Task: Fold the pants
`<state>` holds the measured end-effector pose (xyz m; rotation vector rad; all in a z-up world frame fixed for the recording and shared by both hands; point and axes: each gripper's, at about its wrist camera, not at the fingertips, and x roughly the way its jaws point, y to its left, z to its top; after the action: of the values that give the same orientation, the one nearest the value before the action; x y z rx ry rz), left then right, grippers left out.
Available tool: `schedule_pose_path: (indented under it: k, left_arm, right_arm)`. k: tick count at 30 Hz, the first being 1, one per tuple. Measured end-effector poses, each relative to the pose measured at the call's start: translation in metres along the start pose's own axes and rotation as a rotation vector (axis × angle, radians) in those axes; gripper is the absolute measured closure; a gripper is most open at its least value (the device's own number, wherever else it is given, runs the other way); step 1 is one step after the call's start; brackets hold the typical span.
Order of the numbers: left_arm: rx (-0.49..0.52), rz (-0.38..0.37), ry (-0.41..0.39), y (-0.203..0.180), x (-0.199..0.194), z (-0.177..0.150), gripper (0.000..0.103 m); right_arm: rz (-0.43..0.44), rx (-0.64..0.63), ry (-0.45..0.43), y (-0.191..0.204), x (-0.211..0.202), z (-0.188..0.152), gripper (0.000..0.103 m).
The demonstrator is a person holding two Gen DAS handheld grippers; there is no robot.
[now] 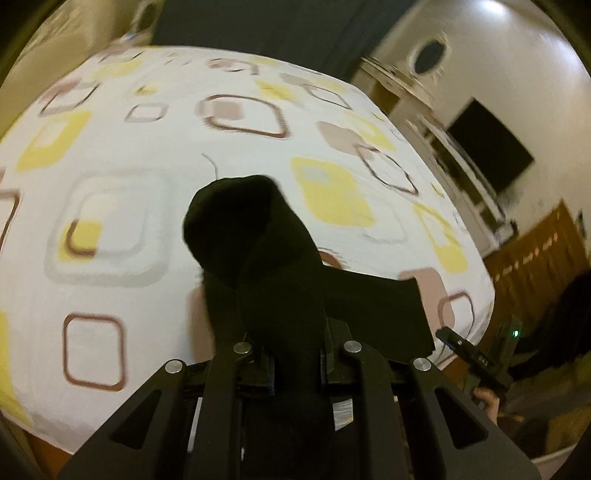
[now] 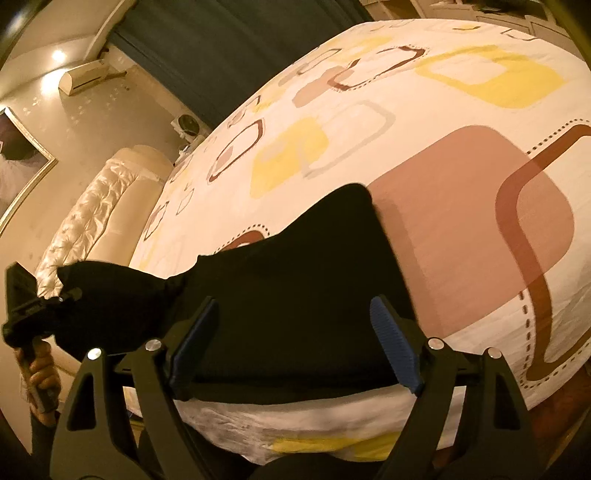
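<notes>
Black pants (image 1: 266,258) are bunched up and lifted over the patterned bed sheet (image 1: 129,155). My left gripper (image 1: 295,339) is shut on them, and the cloth hides its fingertips. In the right wrist view the rest of the pants (image 2: 303,280) lies flat on the sheet (image 2: 461,206) near the bed's front edge. From there a twisted length rises left to the left gripper (image 2: 33,306), held by a hand (image 2: 40,369). My right gripper (image 2: 295,306) stands open, its blue pads (image 2: 395,347) wide apart on either side of the flat cloth without pressing it. The right gripper (image 1: 476,358) also shows low on the right in the left wrist view.
A cream tufted headboard (image 2: 92,210) stands at the left end of the bed. Dark curtains (image 1: 258,22) hang behind it. A black screen (image 1: 491,147) and a wooden cabinet (image 1: 535,258) are beyond the bed's right side. The mattress front edge (image 2: 295,424) is just below my right gripper.
</notes>
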<state>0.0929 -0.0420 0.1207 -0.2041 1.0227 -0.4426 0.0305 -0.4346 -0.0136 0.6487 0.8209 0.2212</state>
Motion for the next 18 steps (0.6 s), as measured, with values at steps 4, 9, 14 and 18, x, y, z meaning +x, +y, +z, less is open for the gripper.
schedule_pose_path:
  k: [4, 9, 14, 18]
  left_arm:
    - [0.073, 0.007, 0.035, -0.053, 0.034, -0.001, 0.087]
    - [0.140, 0.063, 0.070, -0.103, 0.092, -0.012, 0.087]
    - [0.175, 0.107, 0.113, -0.135, 0.138, -0.027, 0.087]
    - [0.198, 0.158, 0.117, -0.155, 0.163, -0.037, 0.087]
  right_arm:
    - [-0.022, 0.004, -0.006, -0.007, -0.002, 0.003, 0.019]
    - [-0.022, 0.040, -0.021, -0.018, -0.007, 0.006, 0.019]
    - [-0.008, 0.071, -0.042, -0.024, -0.012, 0.009, 0.019]
    - [-0.003, 0.098, -0.057, -0.030, -0.014, 0.011, 0.019]
